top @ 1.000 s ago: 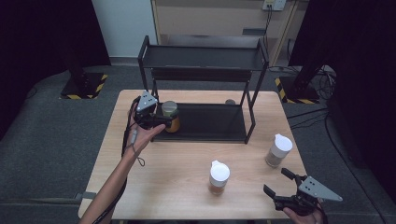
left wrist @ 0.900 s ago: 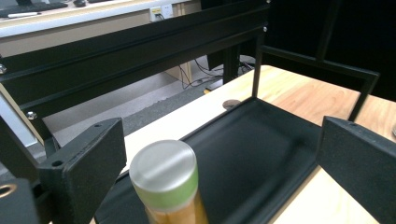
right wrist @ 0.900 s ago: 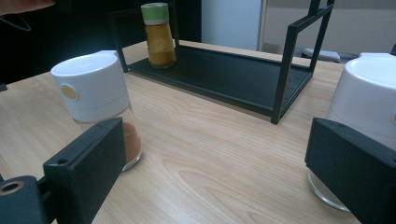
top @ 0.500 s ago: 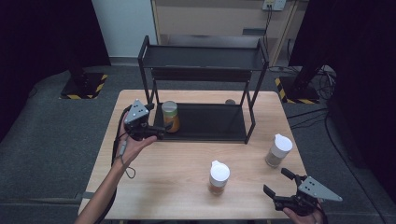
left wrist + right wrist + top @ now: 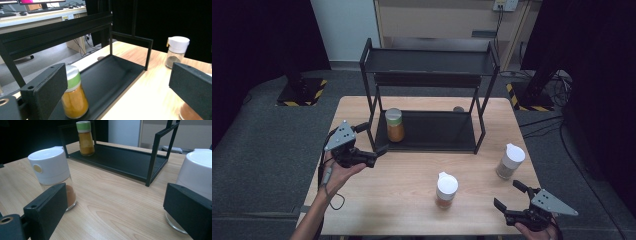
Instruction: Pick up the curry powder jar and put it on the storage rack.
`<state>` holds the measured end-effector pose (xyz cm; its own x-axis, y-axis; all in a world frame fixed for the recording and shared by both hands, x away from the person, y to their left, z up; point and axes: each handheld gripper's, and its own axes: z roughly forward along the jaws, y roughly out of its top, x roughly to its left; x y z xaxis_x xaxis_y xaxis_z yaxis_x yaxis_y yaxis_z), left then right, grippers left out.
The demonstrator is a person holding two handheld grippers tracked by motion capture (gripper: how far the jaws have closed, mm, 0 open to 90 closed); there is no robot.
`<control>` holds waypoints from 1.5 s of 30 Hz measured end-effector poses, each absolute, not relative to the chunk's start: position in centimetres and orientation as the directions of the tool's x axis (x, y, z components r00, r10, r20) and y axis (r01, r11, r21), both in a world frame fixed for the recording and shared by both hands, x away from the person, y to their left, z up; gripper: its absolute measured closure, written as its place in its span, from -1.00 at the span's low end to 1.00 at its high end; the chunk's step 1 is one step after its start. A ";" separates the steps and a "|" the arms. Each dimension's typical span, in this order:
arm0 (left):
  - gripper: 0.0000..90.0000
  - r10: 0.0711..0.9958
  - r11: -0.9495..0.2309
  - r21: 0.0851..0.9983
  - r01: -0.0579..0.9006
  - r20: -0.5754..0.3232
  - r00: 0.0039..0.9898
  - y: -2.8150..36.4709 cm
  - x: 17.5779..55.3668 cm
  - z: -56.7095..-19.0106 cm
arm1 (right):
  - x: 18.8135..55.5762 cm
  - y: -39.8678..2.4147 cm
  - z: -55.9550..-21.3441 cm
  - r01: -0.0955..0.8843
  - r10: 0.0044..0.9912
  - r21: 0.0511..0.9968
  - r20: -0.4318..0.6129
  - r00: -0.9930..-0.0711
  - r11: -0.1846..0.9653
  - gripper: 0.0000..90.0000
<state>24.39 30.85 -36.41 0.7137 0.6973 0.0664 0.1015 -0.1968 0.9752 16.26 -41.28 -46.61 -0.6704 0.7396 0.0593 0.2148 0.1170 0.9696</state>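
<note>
3 spice jars: green-lid jar stands on rack bottom shelf, 2 white-cap jars on bench. Left gripper & right gripper: jaws apart, empty.

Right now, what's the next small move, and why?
Probably ease the right gripper forward to the jar with reddish powder. The yellow jar already stands on the rack's lower shelf, the left gripper is open and clear of it, and the right jaws are open and empty with that jar just ahead.
</note>
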 end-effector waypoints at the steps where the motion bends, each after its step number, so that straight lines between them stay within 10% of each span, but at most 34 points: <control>1: -0.99 0.691 -0.194 0.975 0.103 0.061 0.720 31.1 24.2 -36.5 | 16.3 -41.3 -46.6 0.215 0.740 0.970 0.059 -0.670 0.117 -0.87; 45: -0.98 0.752 -0.144 0.962 0.231 -0.046 0.657 34.7 17.1 -46.0 | 16.2 -41.2 -46.6 0.216 0.744 0.969 0.055 -0.666 0.122 -0.87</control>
